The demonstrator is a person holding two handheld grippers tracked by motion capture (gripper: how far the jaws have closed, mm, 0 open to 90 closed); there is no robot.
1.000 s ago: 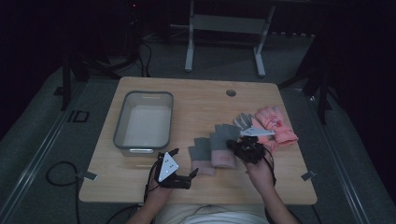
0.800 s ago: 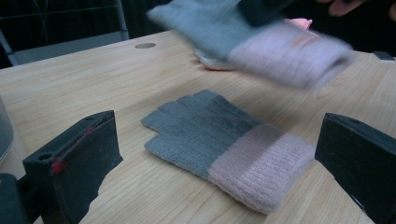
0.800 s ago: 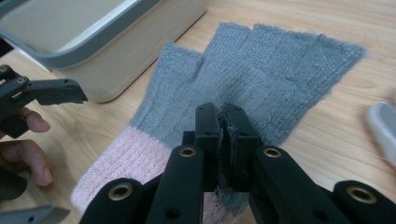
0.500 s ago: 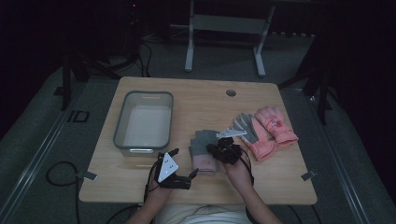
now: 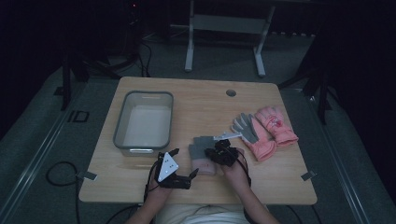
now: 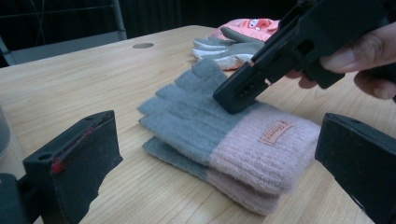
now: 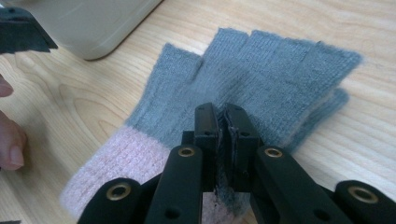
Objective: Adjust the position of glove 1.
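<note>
Near the table's front edge, just right of centre, the right gripper (image 5: pixel 219 151) sits with its jaws pressed together, a fold of grey knit pinched between the pads; seen along its own jaws (image 7: pixel 225 122), the tips rest on the grey part of the upper glove, close to where the grey meets the pink cuff. Item held: knitted fingerless gloves (image 6: pixel 219 140), a pair, stacked one on the other, grey over the finger stubs and pink at the ribbed cuffs, a small tan label on the upper cuff; they lie flat on the table (image 5: pixel 196 100), cuffs toward the person, finger stubs pointing away. Just left of the pair, the left gripper (image 5: pixel 175 170), with a grey three-cornered plate on top, rests low over the wood, jaws spread wide with nothing between them; in its own view the gloves lie ahead of the open jaws, not touched. Farther left, a clear rectangular bin (image 5: pixel 144 122) stands on the table, well apart from the gloves. To the right and slightly farther back, a second group: a grey work glove (image 5: pixel 246 127) lying partly over a pair of pink padded gloves (image 5: pixel 273 130), near but apart from the knitted pair. A round cable hole (image 5: pixel 230 92) marks the table's far side.
</note>
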